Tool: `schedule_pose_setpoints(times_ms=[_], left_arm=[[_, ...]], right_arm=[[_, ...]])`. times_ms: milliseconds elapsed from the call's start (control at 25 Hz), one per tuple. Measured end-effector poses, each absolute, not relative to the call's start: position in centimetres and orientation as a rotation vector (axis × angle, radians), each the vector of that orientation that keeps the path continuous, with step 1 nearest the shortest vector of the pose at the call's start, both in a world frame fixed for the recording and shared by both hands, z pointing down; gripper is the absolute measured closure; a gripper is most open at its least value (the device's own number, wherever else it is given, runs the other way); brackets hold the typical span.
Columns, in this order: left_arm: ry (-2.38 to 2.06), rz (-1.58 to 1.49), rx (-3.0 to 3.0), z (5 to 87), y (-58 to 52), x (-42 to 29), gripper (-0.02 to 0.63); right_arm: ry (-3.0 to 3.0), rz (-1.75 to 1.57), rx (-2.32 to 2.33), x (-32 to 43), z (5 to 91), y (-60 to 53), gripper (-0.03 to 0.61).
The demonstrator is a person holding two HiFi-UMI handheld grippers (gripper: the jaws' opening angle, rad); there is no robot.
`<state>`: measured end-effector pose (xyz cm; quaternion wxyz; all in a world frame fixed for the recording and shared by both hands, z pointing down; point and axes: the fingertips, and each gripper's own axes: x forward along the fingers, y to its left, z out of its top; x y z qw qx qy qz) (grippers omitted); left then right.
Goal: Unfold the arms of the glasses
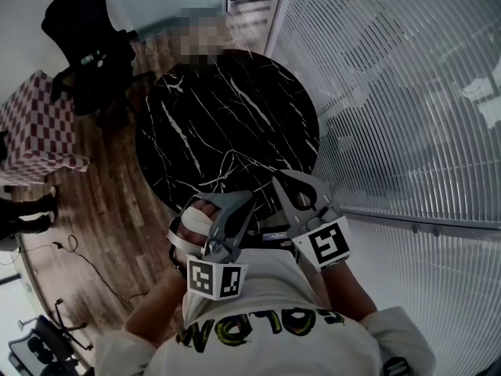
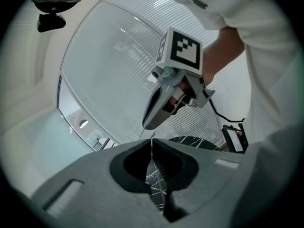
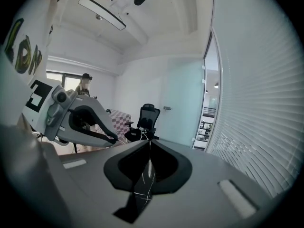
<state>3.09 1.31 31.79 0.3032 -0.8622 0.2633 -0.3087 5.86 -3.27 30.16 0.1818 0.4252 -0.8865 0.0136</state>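
two grippers, both closed on nothing: in the left gripper view the left gripper (image 2: pixel 152 144) has its jaws pressed into a thin seam with only black marble showing past them, and the right gripper view shows the right gripper (image 3: pixel 148 144) the same way. the glasses appear in no view, so which way they lie from either tool, how their long axis runs and which hand is nearer cannot be told. from the head view the left gripper (image 1: pixel 241 200) and right gripper (image 1: pixel 280 180) are held side by side, close but apart, over the near rim of the round black table (image 1: pixel 227 116), both aimed out across it and slightly down. the visible top looks bare, but the nearest strip is hidden under the tools and the person's shirt, so that strip is my guess for where the glasses are. only the left gripper view shows a small dark device (image 2: pixel 234 137) on a cable beside the person. only the right gripper view looks level past the table to the office chair (image 3: pixel 147 118). the unfolding looks not yet begun.
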Motion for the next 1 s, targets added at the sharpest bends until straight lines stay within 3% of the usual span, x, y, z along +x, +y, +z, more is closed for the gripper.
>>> schedule_pose_setpoints(times_ms=[1000], left_arm=[[0.297,-0.639,-2.480,31.9,6.6,4.0,0.603]], right_arm=[[-2.434,0.146,1.212,6.8,33.7,-3.9,0.568]])
